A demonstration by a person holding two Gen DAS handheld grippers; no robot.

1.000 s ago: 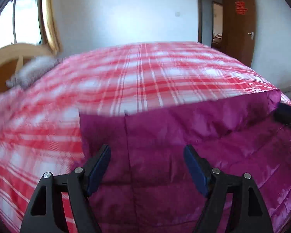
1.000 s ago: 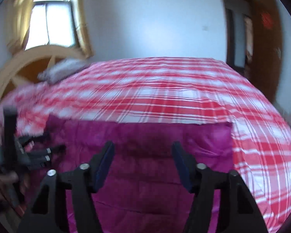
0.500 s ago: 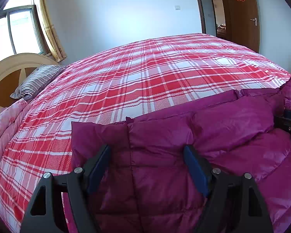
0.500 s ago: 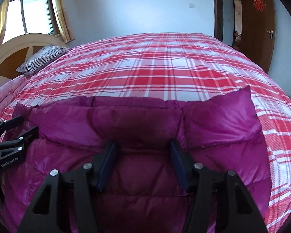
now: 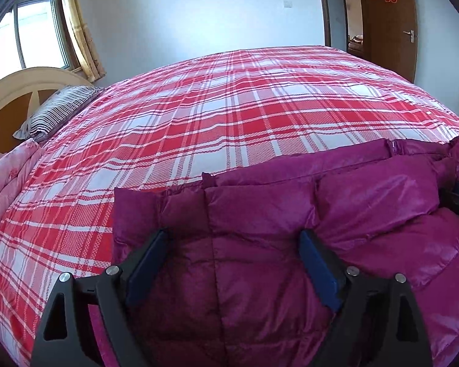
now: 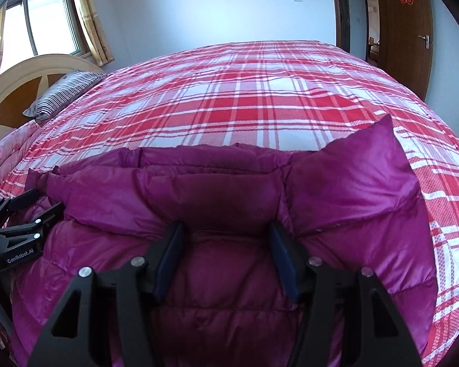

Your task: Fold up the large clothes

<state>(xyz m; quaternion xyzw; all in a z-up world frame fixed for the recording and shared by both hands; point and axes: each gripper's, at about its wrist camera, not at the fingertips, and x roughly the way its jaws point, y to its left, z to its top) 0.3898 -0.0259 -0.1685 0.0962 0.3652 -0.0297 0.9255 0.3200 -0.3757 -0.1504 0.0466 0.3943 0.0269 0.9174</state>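
Left wrist view: jacket (image 5: 290, 244) lies on the near part of the bed (image 5: 229, 107), its folded edge toward the far side. Left gripper (image 5: 232, 260) has jaws opening, astride the padding, pads not pressing. Right gripper (image 6: 226, 253), seen in the right wrist view, stands part open with padding bulging between the jaws; whether the pads pinch it cannot be told.

Judgement: release both sides evenly, lift straight off, then press the fold flat so the puffy layers do not spring back.

Against a second ago, the far edge has dropped from raised to resting, and the left jaws are wider.
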